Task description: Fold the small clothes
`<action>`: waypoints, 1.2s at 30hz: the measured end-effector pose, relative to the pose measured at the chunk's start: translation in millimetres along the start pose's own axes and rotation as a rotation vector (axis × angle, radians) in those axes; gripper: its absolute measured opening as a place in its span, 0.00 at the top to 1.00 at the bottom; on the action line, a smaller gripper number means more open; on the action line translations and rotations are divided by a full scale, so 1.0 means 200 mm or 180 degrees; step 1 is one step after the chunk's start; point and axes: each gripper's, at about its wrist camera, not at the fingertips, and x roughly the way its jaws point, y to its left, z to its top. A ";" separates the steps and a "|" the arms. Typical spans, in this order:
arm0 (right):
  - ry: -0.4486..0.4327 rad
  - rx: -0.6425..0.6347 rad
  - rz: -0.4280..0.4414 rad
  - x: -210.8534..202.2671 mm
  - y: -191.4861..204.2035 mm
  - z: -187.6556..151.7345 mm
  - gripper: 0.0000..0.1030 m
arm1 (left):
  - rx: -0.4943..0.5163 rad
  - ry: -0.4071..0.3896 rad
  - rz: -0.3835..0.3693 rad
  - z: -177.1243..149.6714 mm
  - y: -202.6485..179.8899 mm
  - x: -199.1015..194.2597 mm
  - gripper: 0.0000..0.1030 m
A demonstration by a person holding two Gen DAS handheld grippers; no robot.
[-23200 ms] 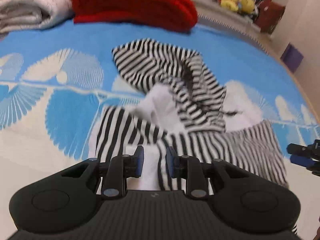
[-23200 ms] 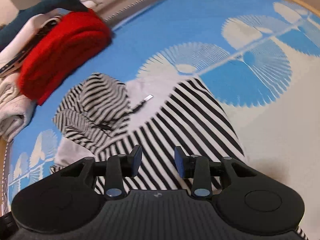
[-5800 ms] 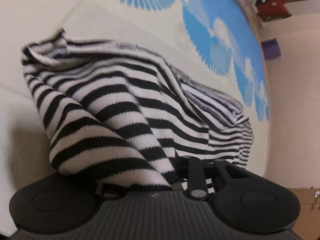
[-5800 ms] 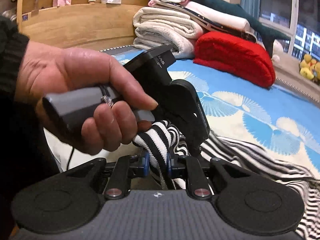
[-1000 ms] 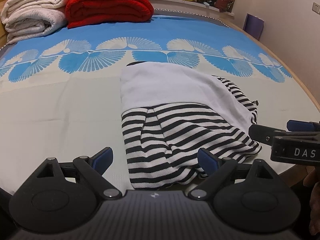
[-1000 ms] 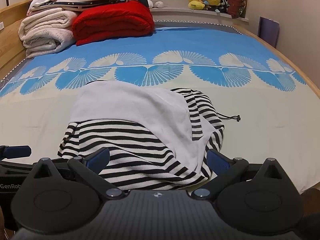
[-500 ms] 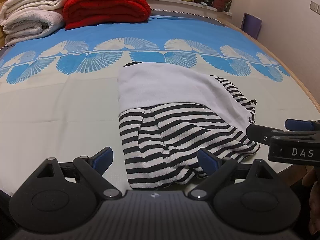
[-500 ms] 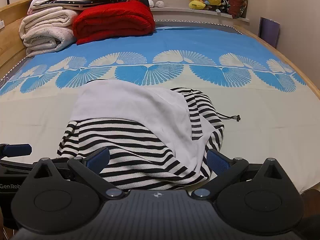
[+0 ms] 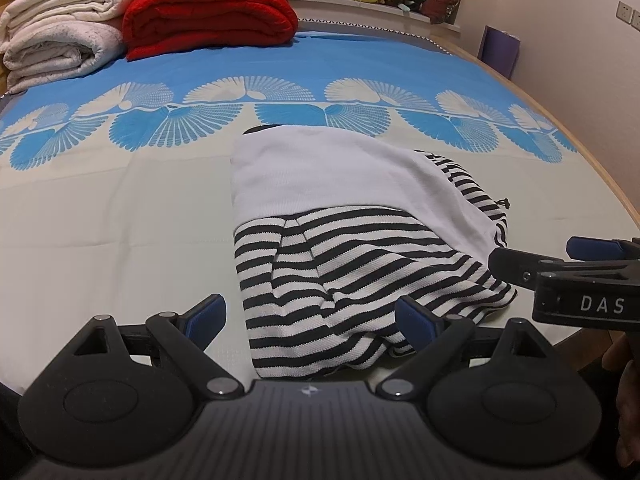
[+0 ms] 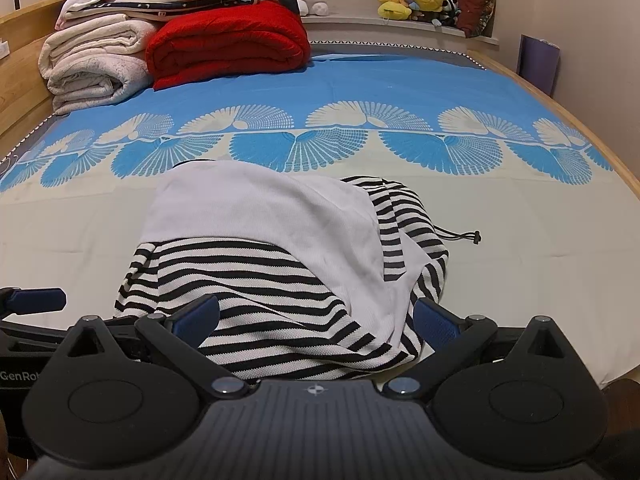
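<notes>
Left wrist view
Left gripper (image 9: 310, 316): jaws spread wide, holding nothing, hovering low at the near edge of the bed (image 9: 100, 208).
Hoodie (image 9: 352, 248): bundled on the cream part of the bed, directly ahead of the jaws and slightly right; striped near hem just beyond the blue pads, white lining turned over the far half.
Long axis: running away from the camera, near hem to far white fold, leaning a little rightward.
Right gripper (image 9: 576, 264): entering from the right edge, level with the striped right corner, just beside it; touching or not, cannot tell.
Cord (image 9: 505, 202): tip peeking out at the far right of the bundle.
Background: red quilt (image 9: 208, 12) and white blankets (image 9: 60, 40) stacked at the far left, well apart from the hoodie.

Right wrist view
Right gripper (image 10: 316, 322): jaws fully apart, empty, with the striped hem between and just past the pads.
Hoodie (image 10: 280, 264): dead ahead, white flap draped diagonally from far left to near right; striped hood bunched on the right.
Cord (image 10: 460, 236): trailing rightward onto the sheet.
Left gripper (image 10: 32, 300): blue pad showing at the left edge, beside the left striped corner.

Judgement
Fold state: rough, lumpy, not square; likely more tidying due.
Key relation: both grippers at the near hem, one per corner; left nearer the left corner, right nearer the right and the loose cord.
</notes>
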 end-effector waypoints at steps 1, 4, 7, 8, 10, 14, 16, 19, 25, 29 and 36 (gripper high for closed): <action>-0.0001 0.0001 -0.0002 0.00 0.00 0.00 0.01 | 0.0003 0.0002 -0.0005 0.00 0.00 0.00 0.09; 0.0000 0.0001 -0.0002 0.00 0.00 0.00 0.01 | 0.0017 0.0001 -0.0013 0.00 0.00 0.00 0.09; -0.0001 0.0001 -0.0002 0.00 0.00 0.00 0.01 | 0.0019 0.0002 -0.0016 0.00 0.00 0.00 0.09; 0.0000 0.0001 -0.0002 0.00 0.00 0.00 0.01 | 0.0017 0.0003 -0.0015 0.00 0.00 0.00 0.09; 0.0000 0.0000 -0.0002 0.00 0.00 0.00 0.01 | 0.0018 0.0005 -0.0017 0.00 0.00 0.00 0.09; -0.0002 0.0002 -0.0003 0.00 0.00 0.00 0.01 | 0.0029 0.0000 -0.0023 0.00 0.00 0.00 0.09; 0.0000 -0.0002 0.0000 0.00 0.00 0.00 0.01 | 0.0026 0.0003 -0.0020 0.00 0.00 0.00 0.09; 0.0000 -0.0001 -0.0002 0.00 0.00 0.00 0.01 | 0.0027 0.0006 -0.0025 0.00 0.00 0.00 0.09; -0.0001 0.0001 -0.0003 0.00 0.00 0.00 0.01 | 0.0043 0.0006 -0.0032 -0.01 0.01 0.00 0.09; 0.0000 -0.0002 -0.0001 0.00 0.00 0.00 0.01 | 0.0046 0.0004 -0.0032 -0.01 0.00 0.00 0.09; 0.0001 0.0000 -0.0001 0.00 0.00 0.00 0.01 | 0.0060 -0.0002 -0.0051 -0.01 0.01 0.00 0.09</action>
